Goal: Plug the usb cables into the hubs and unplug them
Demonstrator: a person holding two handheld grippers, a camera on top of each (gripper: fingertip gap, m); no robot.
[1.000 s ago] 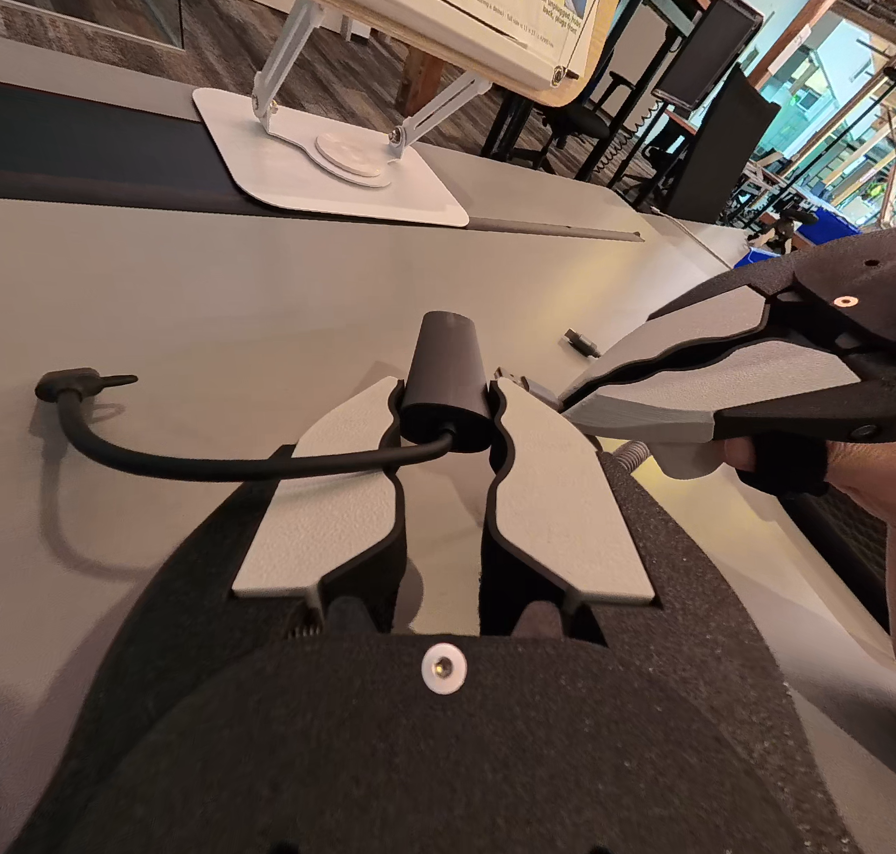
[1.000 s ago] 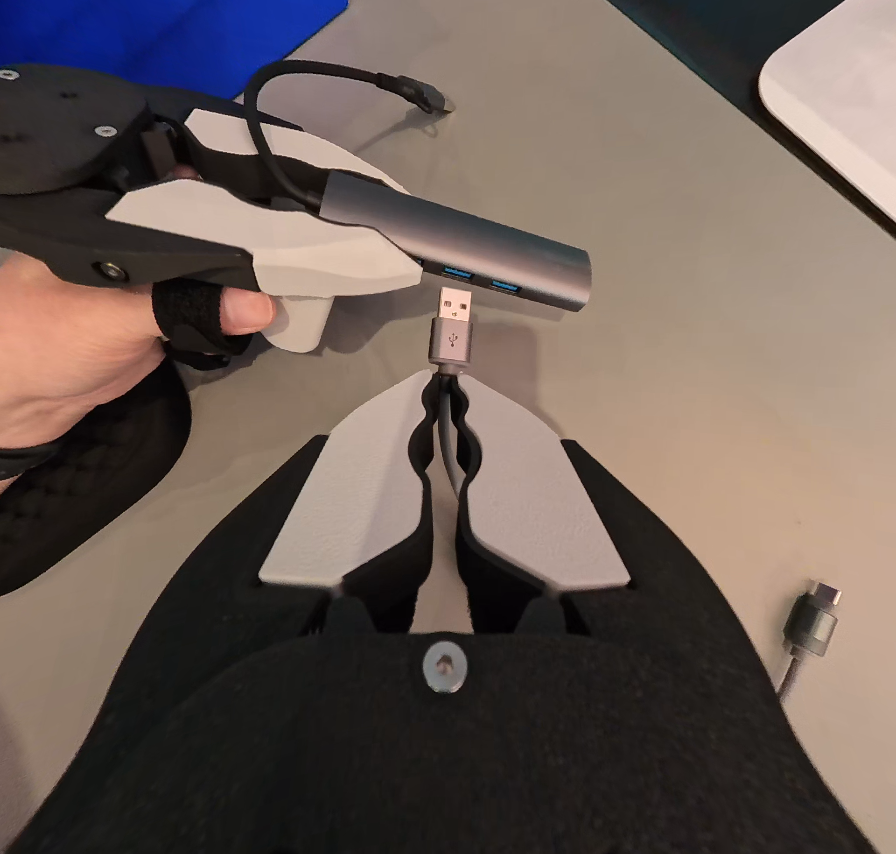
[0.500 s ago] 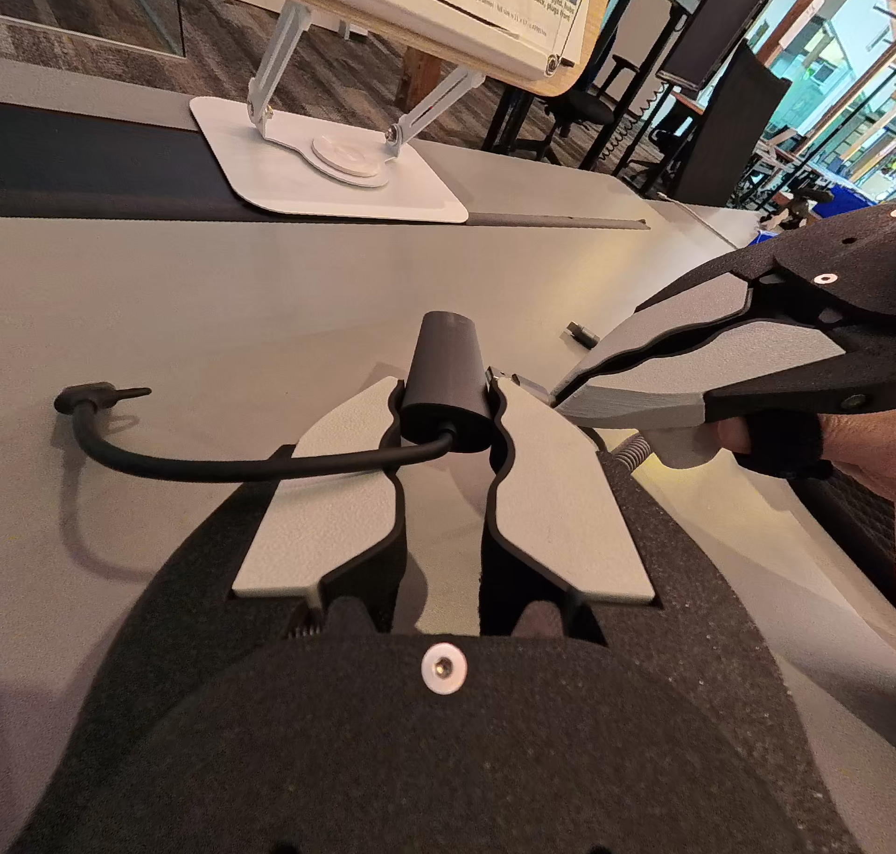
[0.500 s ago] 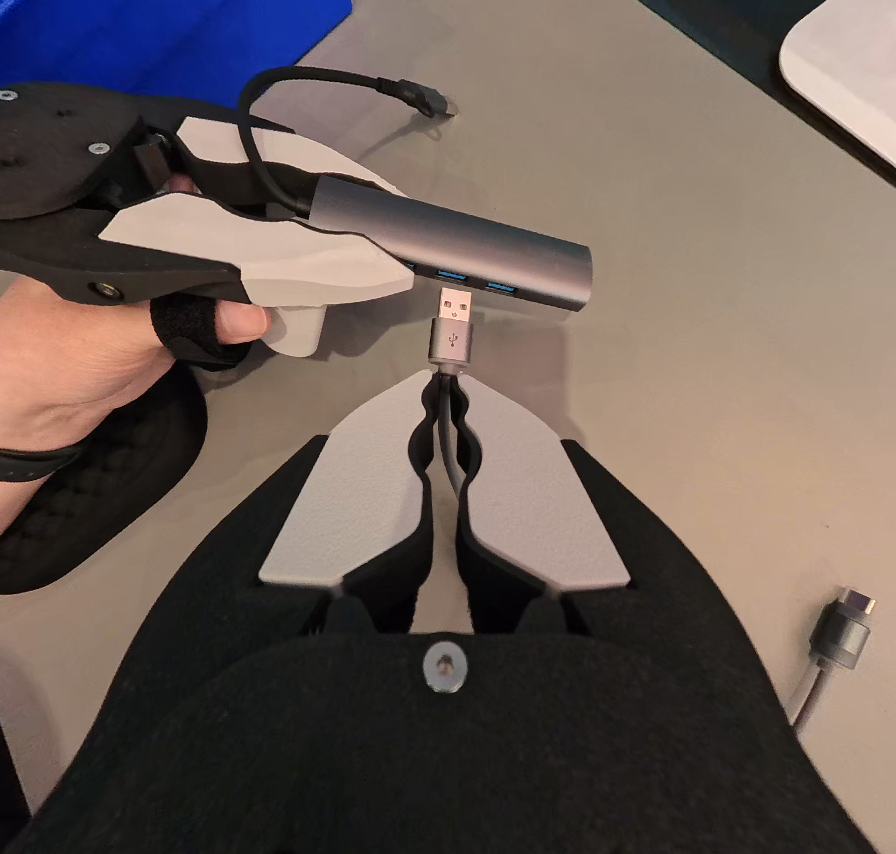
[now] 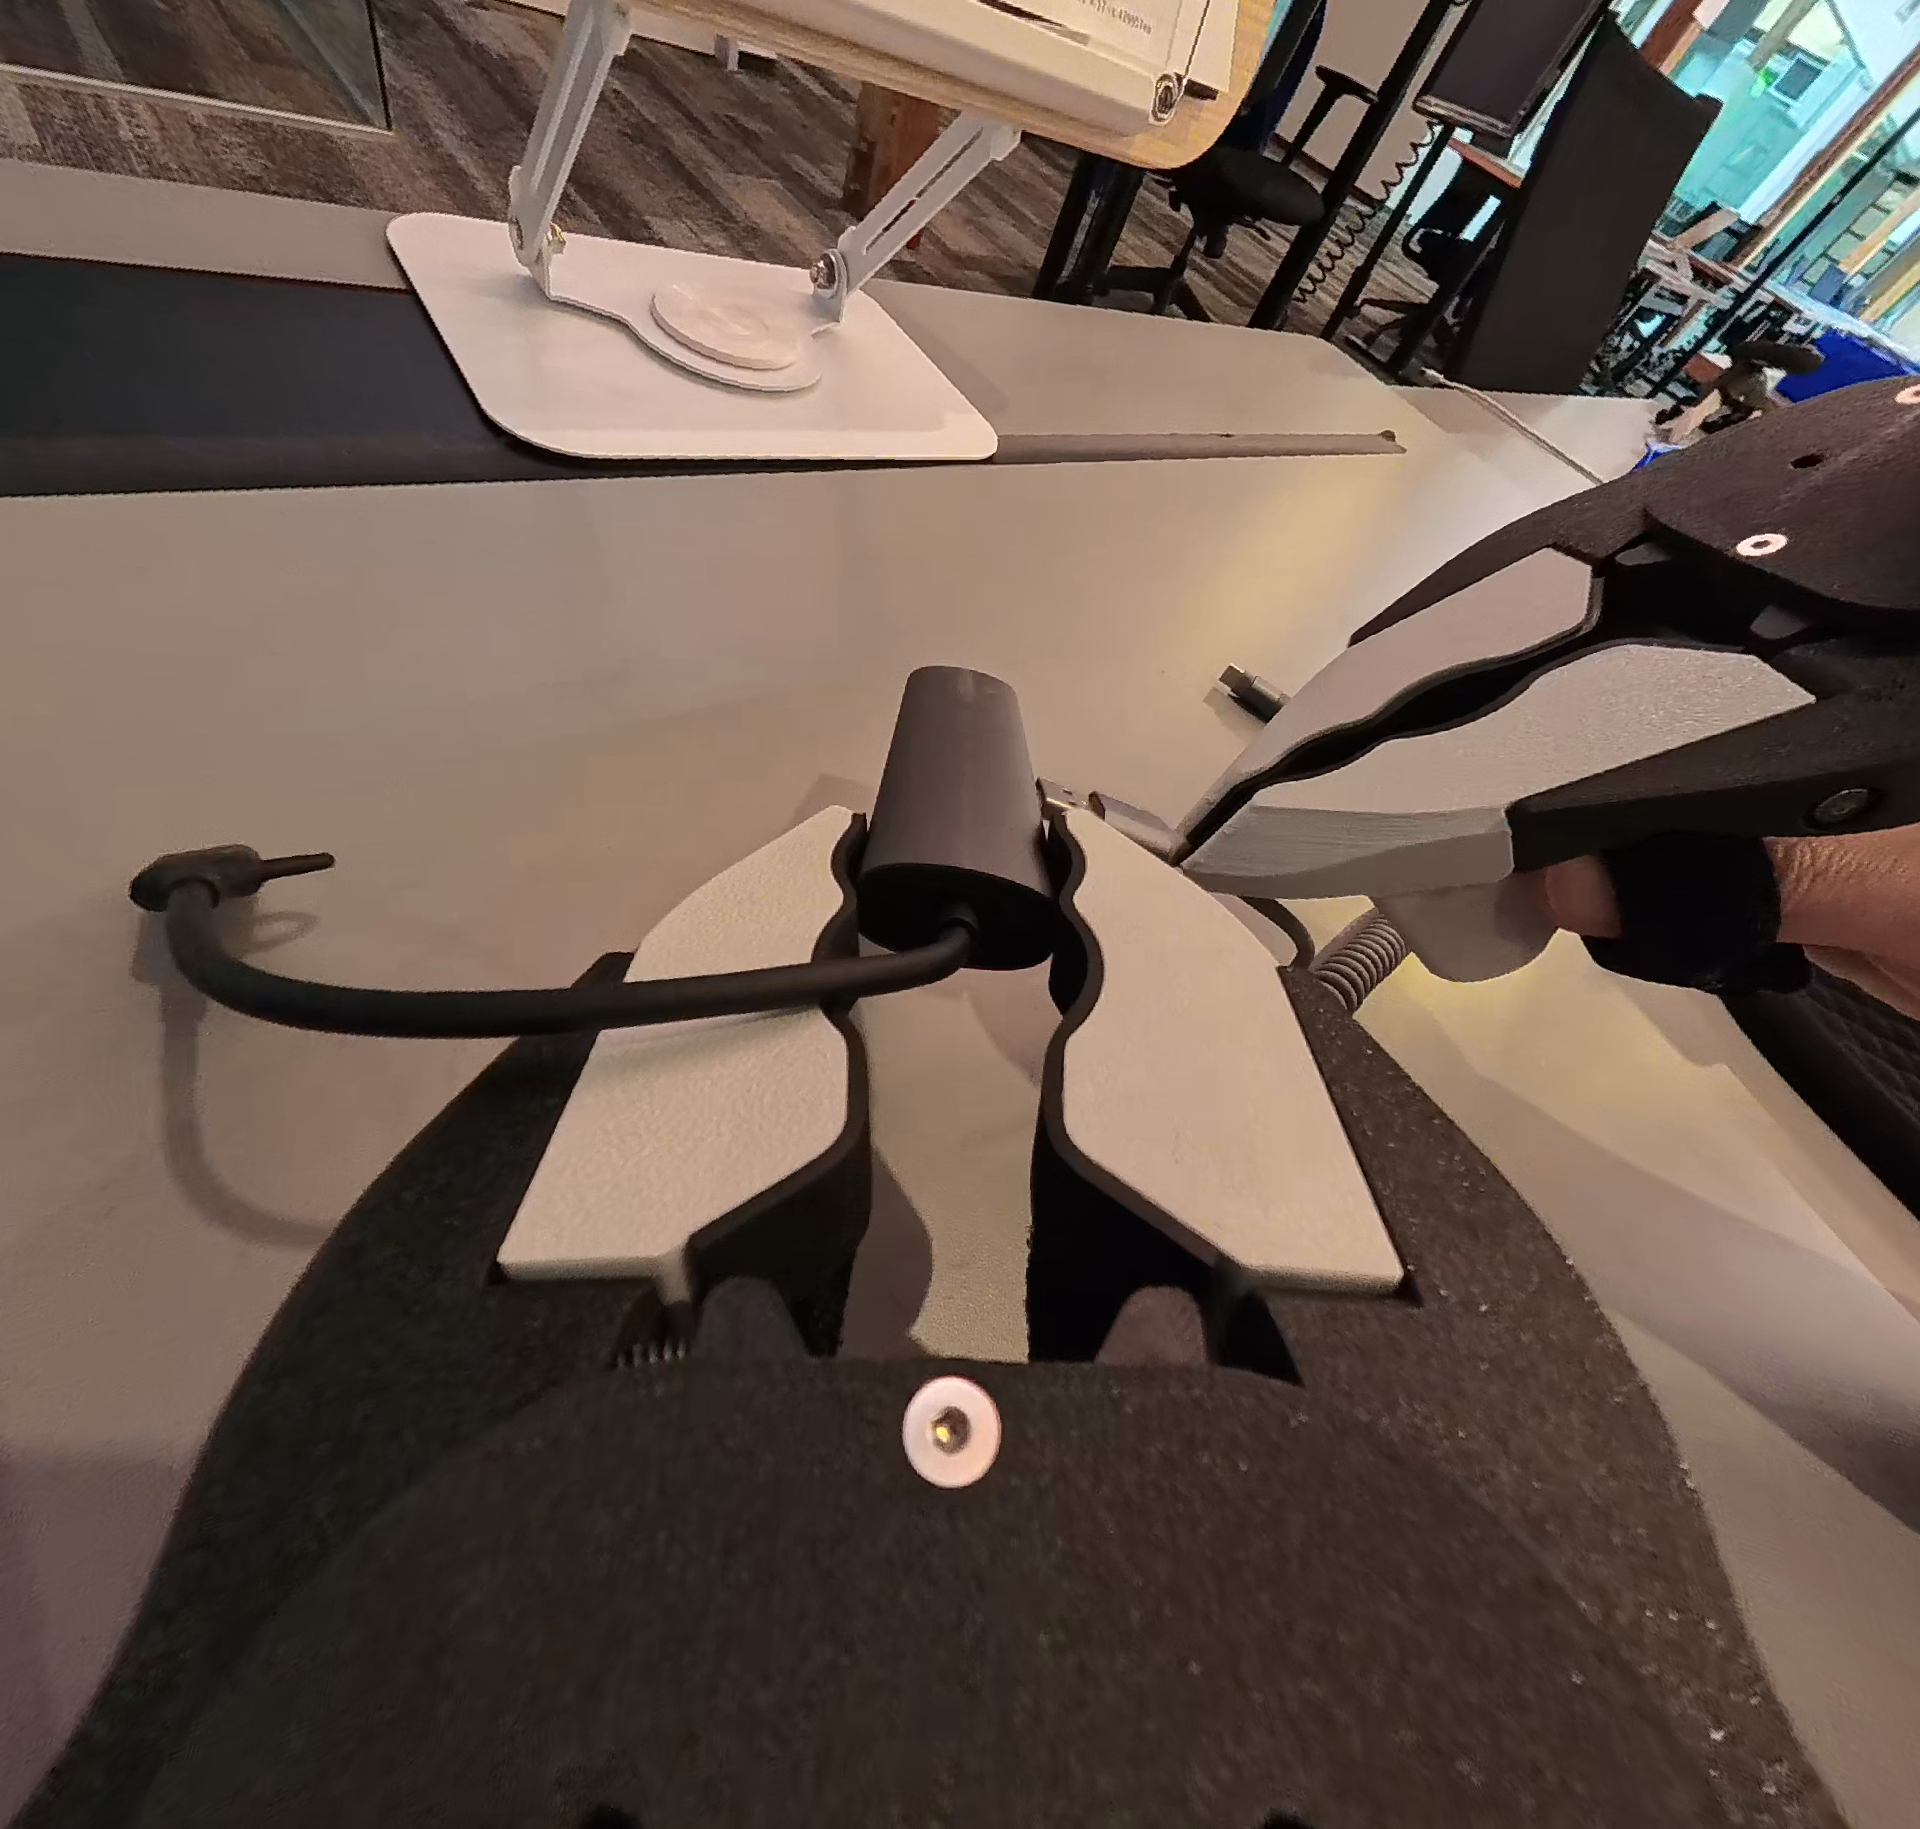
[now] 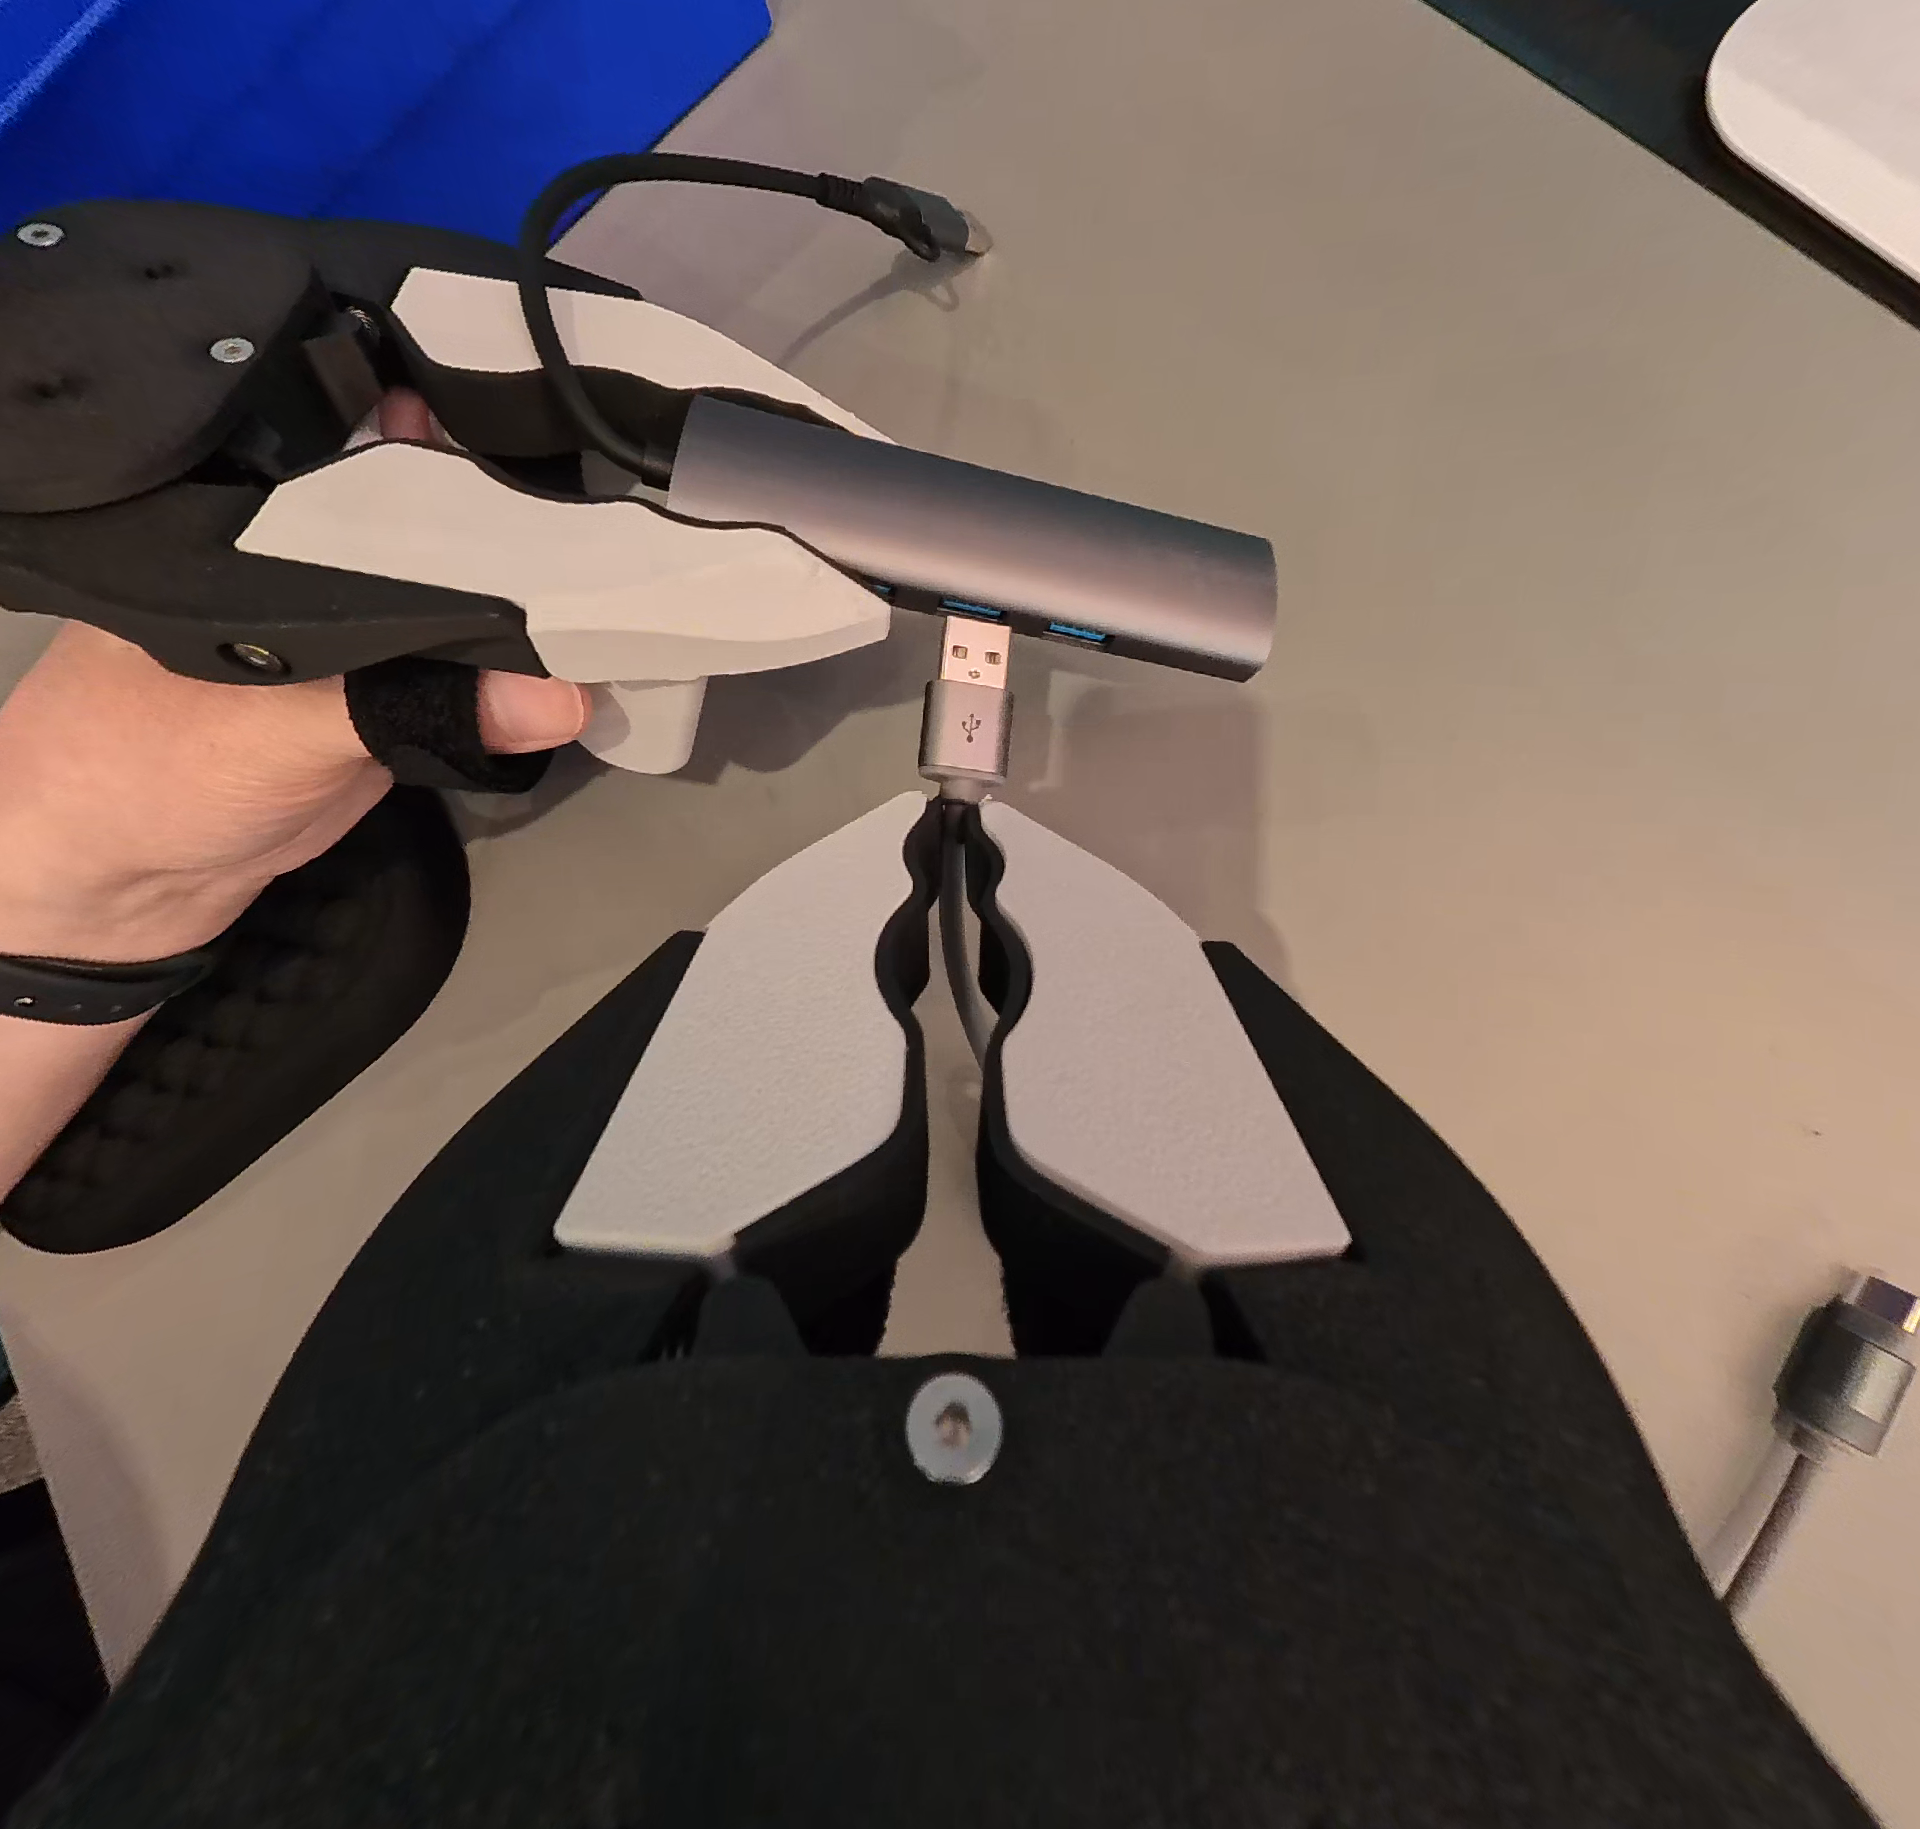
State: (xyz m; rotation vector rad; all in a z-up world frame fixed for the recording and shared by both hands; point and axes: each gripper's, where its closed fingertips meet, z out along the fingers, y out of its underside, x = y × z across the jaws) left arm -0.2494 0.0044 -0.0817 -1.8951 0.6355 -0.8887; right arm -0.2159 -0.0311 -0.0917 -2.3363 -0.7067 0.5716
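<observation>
Plug [image 6: 971,657] now closer, tip at the hub [image 6: 997,522] port versus a second ago. Left gripper [image 5: 954,849] clamps hub above table [image 6: 1455,636]; right gripper [image 6: 954,803] pinches cable behind plug. Insertion step; next needs a straight, aligned push.

Hub [image 6: 966,522]: brushed grey metal, satin sheen, smooth. USB plug [image 6: 971,709]: bright metal tip, matt silver shell, on a braided grey cable [image 6: 961,958]. Hub lead [image 5: 540,995]: matt black rubbery sheath. Left gripper [image 5: 951,844] and right gripper [image 6: 954,803] — pale fingers [image 5: 1195,1083] finely grained plastic, black bodies rough, sandy-textured. Desk [image 6: 1455,636]: smooth grey laminate — faint gloss. Stand base [image 5: 675,366]: white, smooth, matt.
</observation>
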